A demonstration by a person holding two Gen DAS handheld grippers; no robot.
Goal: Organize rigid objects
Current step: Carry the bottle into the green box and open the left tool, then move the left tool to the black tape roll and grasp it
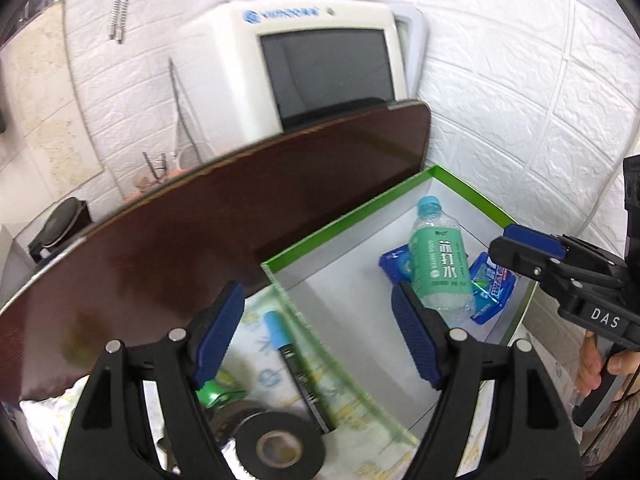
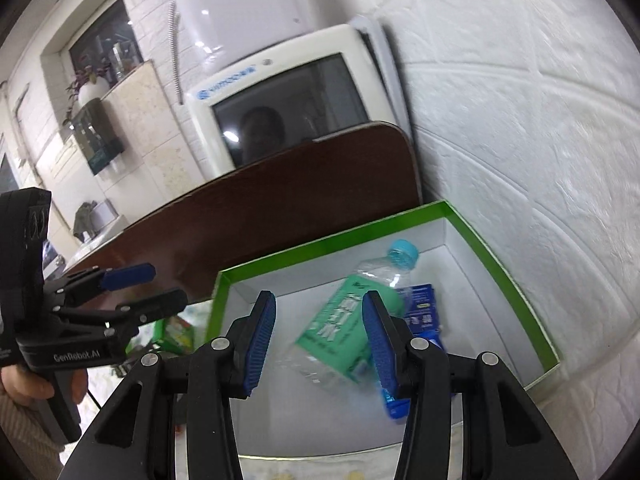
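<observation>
Bottle: the green-labelled water bottle [image 2: 352, 320] lies on its side inside the green-edged box [image 1: 348, 216], cap toward the far corner. I judge it already sorted.
Blue packets: two flat blue packets [image 1: 490, 292] sit under and right of the bottle, against the box's right wall, so the loose pieces stay together.
Box: it stands at the right end of the dark table [image 1: 200, 232], close to the white wall, with bare white floor on its near left side.
Things still outside: a blue-capped marker [image 1: 296, 364], a roll of black tape [image 1: 280, 446] and a green can [image 1: 216, 394] lie on the patterned cloth just left of the box.
My left claw [image 1: 320, 336]: released, jaws wide and empty, hanging above the marker and the box's near left corner. I judge it is lining up for the next piece.
My right claw [image 2: 318, 344]: partly spread, gripping nothing, hovering above the bottle without touching it.
</observation>
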